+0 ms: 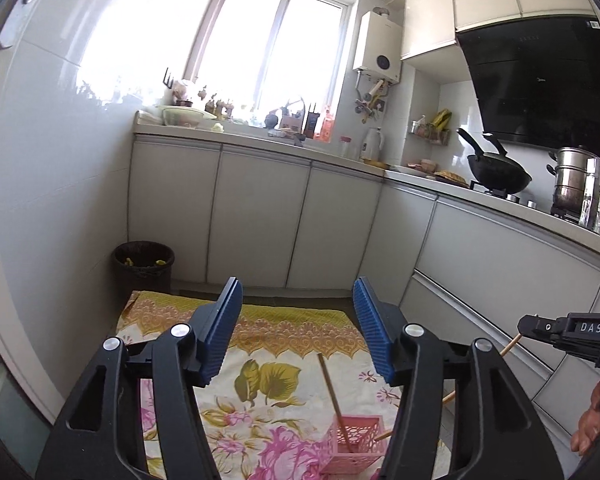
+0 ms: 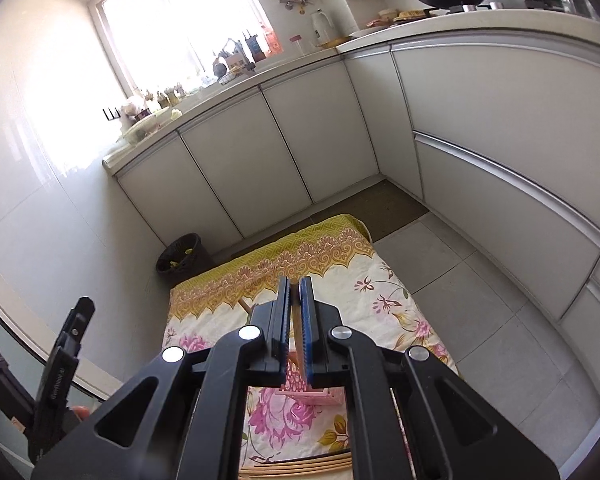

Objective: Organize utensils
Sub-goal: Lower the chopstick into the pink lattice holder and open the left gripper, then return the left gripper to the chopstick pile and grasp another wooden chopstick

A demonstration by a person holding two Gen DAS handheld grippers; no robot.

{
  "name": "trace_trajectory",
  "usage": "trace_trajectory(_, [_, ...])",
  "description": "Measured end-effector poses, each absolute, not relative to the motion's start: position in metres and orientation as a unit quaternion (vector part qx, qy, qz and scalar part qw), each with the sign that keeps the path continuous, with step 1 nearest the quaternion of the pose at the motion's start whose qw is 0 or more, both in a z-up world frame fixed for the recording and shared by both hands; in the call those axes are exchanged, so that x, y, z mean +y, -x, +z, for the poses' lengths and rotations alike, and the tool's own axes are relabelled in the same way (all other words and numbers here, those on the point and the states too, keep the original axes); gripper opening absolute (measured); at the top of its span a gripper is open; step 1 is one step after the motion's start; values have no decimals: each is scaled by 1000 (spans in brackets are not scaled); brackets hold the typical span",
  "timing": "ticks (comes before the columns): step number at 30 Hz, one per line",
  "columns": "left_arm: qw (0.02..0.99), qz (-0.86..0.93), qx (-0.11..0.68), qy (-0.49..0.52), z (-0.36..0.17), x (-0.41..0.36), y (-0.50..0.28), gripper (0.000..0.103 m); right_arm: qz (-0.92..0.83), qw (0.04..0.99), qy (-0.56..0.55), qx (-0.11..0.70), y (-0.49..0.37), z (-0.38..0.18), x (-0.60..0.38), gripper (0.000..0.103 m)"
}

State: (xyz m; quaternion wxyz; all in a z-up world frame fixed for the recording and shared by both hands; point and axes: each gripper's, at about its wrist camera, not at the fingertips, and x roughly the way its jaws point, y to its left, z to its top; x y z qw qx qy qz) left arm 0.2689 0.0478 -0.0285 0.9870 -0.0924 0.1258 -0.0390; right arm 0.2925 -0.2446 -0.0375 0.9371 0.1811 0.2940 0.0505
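Note:
A pink perforated basket stands on a floral cloth and holds one wooden chopstick leaning upright. My left gripper is open and empty above the cloth, just left of the basket. My right gripper is shut on a wooden chopstick and holds it over the basket. The right gripper also shows in the left wrist view, with the chopstick slanting down toward the basket. Several more chopsticks lie on the cloth near the bottom edge of the right wrist view.
White cabinets and a counter run along the back and right. A dark bin stands at the cloth's far left corner. A wok and a steel pot sit on the stove. Grey floor tiles lie right of the cloth.

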Motion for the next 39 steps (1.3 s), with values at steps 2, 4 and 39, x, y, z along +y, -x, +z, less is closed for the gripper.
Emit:
trace_trajectory(2, [986,-28,131,101,-33,60,-266,55,50,938,-170,299,-297,-43,-235,5])
trace_trajectory(4, [984,-23,138,111,-38,71,-265,55,49,938,-163,303,-300,-46,-227,5])
trace_trajectory(39, [976,-64,191,84,-52,56,-256,70,-33,960,-182,210,-255,-50,-253,91])
